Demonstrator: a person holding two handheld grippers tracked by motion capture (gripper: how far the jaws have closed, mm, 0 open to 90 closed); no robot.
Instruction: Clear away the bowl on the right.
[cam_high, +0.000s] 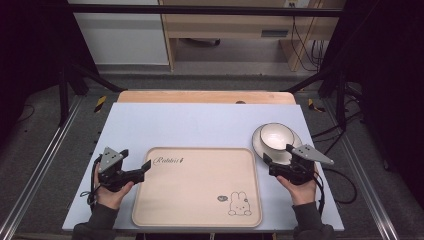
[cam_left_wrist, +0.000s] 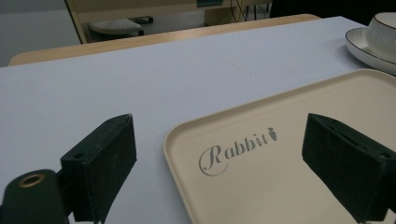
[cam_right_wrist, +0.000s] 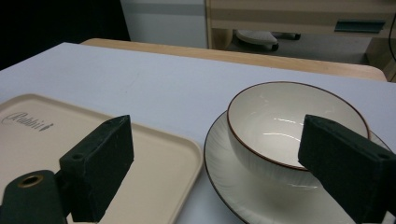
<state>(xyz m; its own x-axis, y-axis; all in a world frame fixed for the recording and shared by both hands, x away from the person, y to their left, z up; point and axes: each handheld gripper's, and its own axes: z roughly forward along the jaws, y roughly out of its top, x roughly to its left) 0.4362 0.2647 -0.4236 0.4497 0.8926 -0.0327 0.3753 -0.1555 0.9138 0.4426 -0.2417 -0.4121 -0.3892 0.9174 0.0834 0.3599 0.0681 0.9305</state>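
Table (cam_high: 200, 125), pale blue top: one beige tray (cam_high: 197, 187) printed with "Rabbit" lettering and a rabbit drawing at the near middle; one white bowl (cam_high: 276, 136) with a dark rim, seated in a white plate (cam_high: 260, 145) just off the tray's far right corner. Left claw (cam_high: 146, 165): hand-held at the tray's left edge, near its far left corner, jaws spread wide with nothing between them, one over the table and one over the tray. Right claw (cam_high: 276, 156): hand-held just short of the plate, jaws likewise wide apart and empty, the bowl and the tray's corner seen between them.
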